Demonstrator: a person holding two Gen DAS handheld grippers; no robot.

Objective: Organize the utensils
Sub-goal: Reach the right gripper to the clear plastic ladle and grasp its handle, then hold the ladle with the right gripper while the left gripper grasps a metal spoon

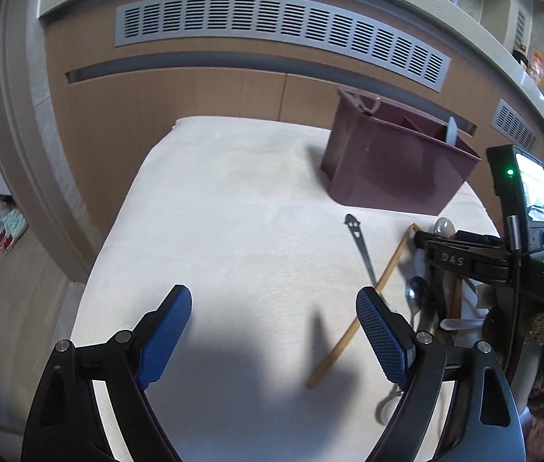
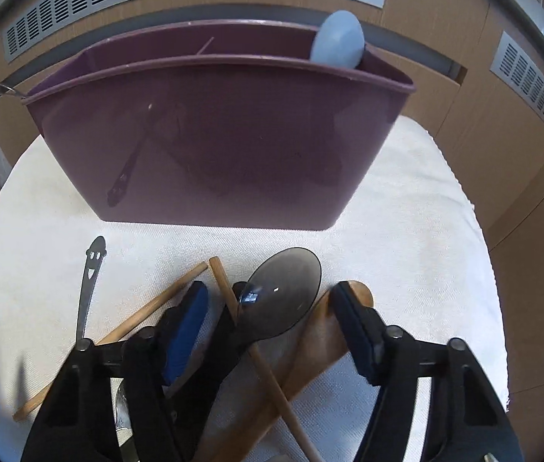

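Note:
A purple divided caddy point(image 2: 218, 146) stands on a white cloth, with a pale blue spoon point(image 2: 338, 43) upright in its right back compartment; the caddy also shows in the left wrist view point(image 1: 399, 165). My right gripper point(image 2: 272, 300) is open, low over a pile of utensils: a dark translucent spoon point(image 2: 279, 300) lies between its fingers, over two wooden chopsticks point(image 2: 233, 296) and a wooden spoon point(image 2: 310, 346). A metal smiley-handled utensil point(image 2: 89, 288) lies to the left. My left gripper point(image 1: 273, 321) is open and empty above the cloth, left of the pile.
The white cloth point(image 1: 214, 211) covers a small table set against a wood-panelled wall with grey vent grilles point(image 1: 272, 27). The table edge drops to the floor on the left. In the left wrist view the right gripper's body point(image 1: 502, 254) stands over the pile.

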